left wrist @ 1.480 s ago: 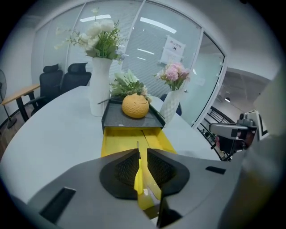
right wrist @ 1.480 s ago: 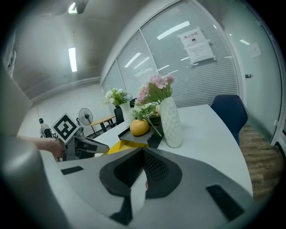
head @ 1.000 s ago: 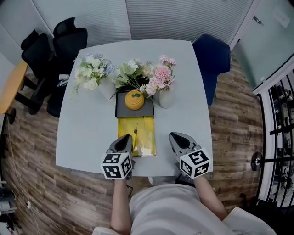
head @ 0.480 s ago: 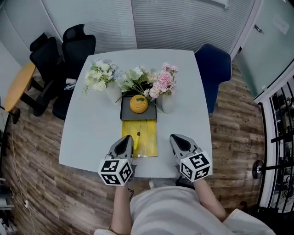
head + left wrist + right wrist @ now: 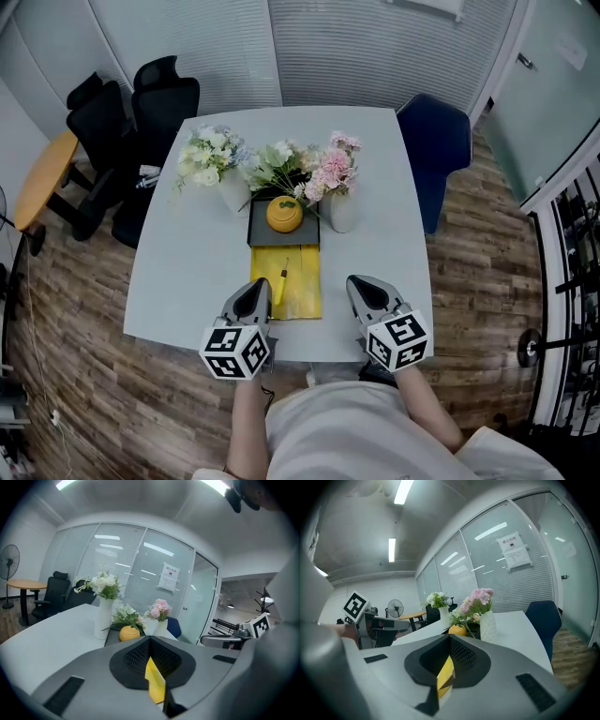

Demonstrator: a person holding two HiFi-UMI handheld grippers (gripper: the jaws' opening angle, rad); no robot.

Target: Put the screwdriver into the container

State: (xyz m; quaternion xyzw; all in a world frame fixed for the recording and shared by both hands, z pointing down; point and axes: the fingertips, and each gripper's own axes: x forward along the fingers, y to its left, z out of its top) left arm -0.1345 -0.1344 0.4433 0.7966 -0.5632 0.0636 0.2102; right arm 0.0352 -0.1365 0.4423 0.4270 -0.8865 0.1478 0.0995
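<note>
Left gripper view shows the left claw (image 5: 150,640) pressed together with nothing pinched in it. The right claw (image 5: 449,639) is closed and empty too. In the head view both claws hover at the near edge of the white bench (image 5: 178,272), one on either side of a yellow mat (image 5: 302,292). The screwdriver (image 5: 281,282) lies on that mat, apart from both claws and just short of the dark container (image 5: 258,234). The container holds an orange round thing (image 5: 284,213). Flower vases (image 5: 337,208) stand beside and behind the container.
</note>
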